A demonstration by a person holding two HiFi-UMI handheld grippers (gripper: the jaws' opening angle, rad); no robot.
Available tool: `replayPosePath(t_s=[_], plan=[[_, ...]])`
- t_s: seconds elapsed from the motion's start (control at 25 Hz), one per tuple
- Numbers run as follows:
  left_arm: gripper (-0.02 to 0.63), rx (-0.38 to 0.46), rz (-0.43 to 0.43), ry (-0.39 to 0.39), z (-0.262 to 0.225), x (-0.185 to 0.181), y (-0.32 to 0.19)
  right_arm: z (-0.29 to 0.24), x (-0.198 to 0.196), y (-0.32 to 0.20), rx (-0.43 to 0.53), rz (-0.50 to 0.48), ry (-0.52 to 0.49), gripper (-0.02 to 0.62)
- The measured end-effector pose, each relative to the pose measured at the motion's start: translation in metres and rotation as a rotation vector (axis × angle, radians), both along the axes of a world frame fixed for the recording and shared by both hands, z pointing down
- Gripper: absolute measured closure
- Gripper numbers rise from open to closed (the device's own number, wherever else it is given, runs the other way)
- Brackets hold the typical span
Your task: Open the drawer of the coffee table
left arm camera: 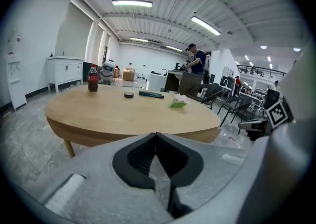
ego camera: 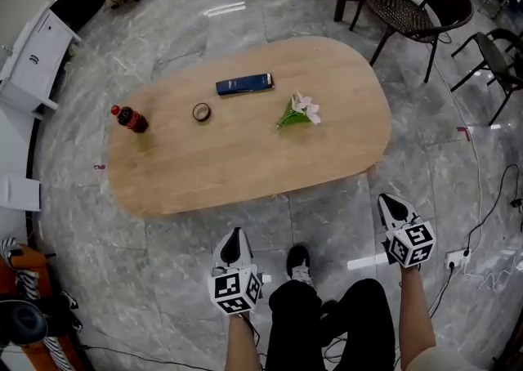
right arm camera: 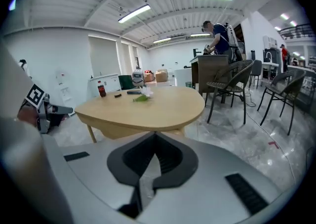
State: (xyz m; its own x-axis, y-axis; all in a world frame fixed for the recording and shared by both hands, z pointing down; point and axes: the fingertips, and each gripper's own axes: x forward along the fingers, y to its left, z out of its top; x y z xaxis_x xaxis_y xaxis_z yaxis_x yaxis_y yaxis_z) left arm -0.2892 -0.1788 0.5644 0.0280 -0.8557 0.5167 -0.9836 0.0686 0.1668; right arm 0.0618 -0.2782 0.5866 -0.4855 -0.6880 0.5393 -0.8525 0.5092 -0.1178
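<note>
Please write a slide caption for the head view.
Both shut, the left gripper and right gripper face the wooden coffee table.

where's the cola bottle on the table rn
In the head view, the cola bottle stands at the left end of the coffee table. Its nearest neighbour is the small dark ring to its right.

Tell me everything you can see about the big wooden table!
The coffee table has a light wooden top shaped like a rounded, lopsided oval, with a deep wooden band under its edge. It stands level on a grey stone-look floor, on slanted wooden legs. On top sit an upright red-capped bottle, a small dark round thing, a flat dark blue box and a white flower. No drawer front or handle can be made out.
</note>
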Motion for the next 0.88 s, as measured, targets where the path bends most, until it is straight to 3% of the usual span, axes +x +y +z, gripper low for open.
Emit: replayPosePath(t_s=[0.16,0.48,0.88], plan=[[0.597,0.065,-0.041,0.011,0.063,-0.015,-0.015,0.064,0.012,-0.017,0.061,0.022,0.052,0.580],[0.595,0.169,-0.033,-0.056,0.144,-0.027,-0.041,0.139,0.017,-0.035,0.160,-0.008,-0.041,0.580],[0.595,0.254,0.072,-0.118,0.141,-0.008,-0.049,0.126,0.035,-0.034,0.302,-0.042,-0.131,0.577]])
